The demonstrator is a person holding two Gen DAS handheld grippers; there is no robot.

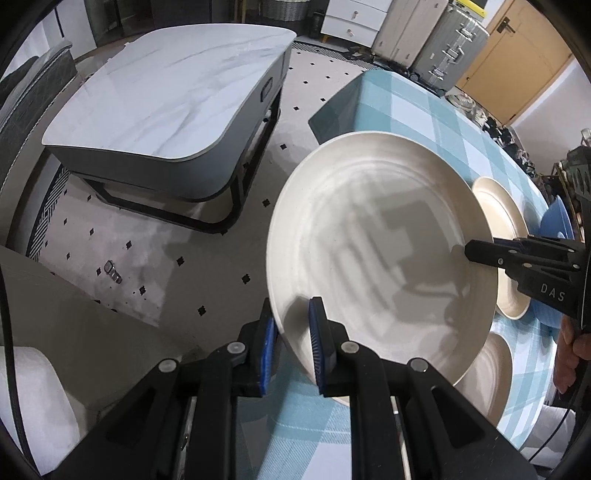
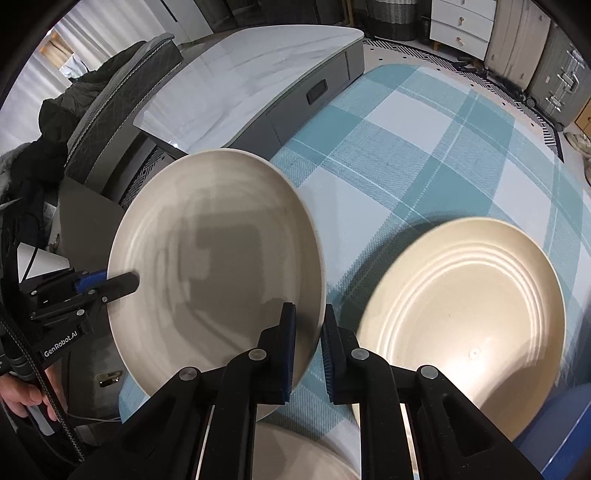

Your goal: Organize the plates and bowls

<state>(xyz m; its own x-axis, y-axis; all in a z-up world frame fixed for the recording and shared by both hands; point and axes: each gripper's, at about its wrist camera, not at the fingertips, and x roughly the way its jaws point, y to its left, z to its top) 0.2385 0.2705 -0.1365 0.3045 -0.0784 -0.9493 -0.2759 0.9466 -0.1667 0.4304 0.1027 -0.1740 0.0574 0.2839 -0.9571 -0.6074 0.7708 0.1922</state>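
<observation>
A large cream plate [image 1: 380,243] is held in the air above the blue checked tablecloth [image 1: 413,107]. My left gripper [image 1: 293,347] is shut on its near-left rim. My right gripper [image 2: 308,350] is shut on the opposite rim of the same plate [image 2: 218,266]; it shows at the right of the left wrist view [image 1: 476,254]. A second cream plate [image 2: 461,317] lies flat on the cloth [image 2: 424,155] to the right. A third cream plate [image 1: 491,373] lies under the held one. A blue bowl [image 1: 554,225] sits beyond.
A marble-top coffee table [image 1: 166,96] stands to the left across a tiled floor [image 1: 207,273]. Suitcases [image 1: 432,37] and a white drawer unit [image 1: 354,18] line the far wall. A dark chair with clothes [image 2: 107,103] is at the left.
</observation>
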